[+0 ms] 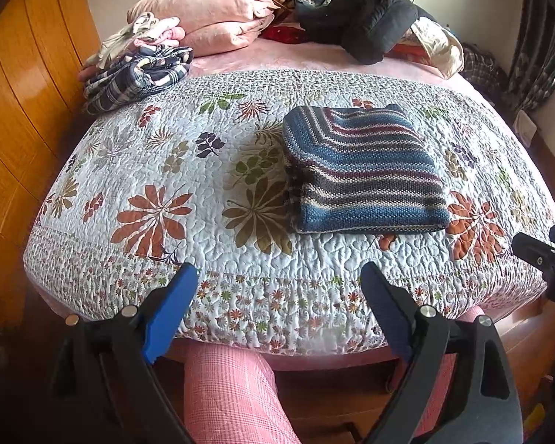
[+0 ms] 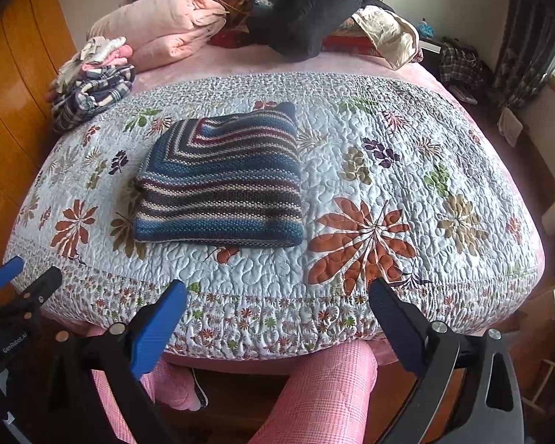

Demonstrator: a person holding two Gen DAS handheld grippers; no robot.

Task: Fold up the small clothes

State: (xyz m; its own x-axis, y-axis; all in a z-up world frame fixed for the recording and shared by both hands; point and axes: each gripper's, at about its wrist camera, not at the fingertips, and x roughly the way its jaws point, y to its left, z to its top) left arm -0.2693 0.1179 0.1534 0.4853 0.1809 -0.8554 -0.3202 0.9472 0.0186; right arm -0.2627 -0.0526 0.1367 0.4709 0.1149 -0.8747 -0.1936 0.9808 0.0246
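Sweater [image 1: 362, 170], striped knit, lies folded into a thick square on the quilt [image 1: 159, 170], at your one o'clock in the left view. It looks soft, floppy and fairly light, so lift it by the near folded edge, pinching all layers, or it may sag open. A pile of clothes [image 1: 137, 70] waits at ten o'clock, pink bedding [image 1: 211, 14] and a dark jacket [image 1: 366, 22] at twelve; nothing blocks your reach. Your left gripper [image 1: 279, 277] and right gripper [image 2: 277, 294] hang apart and empty above your knees.
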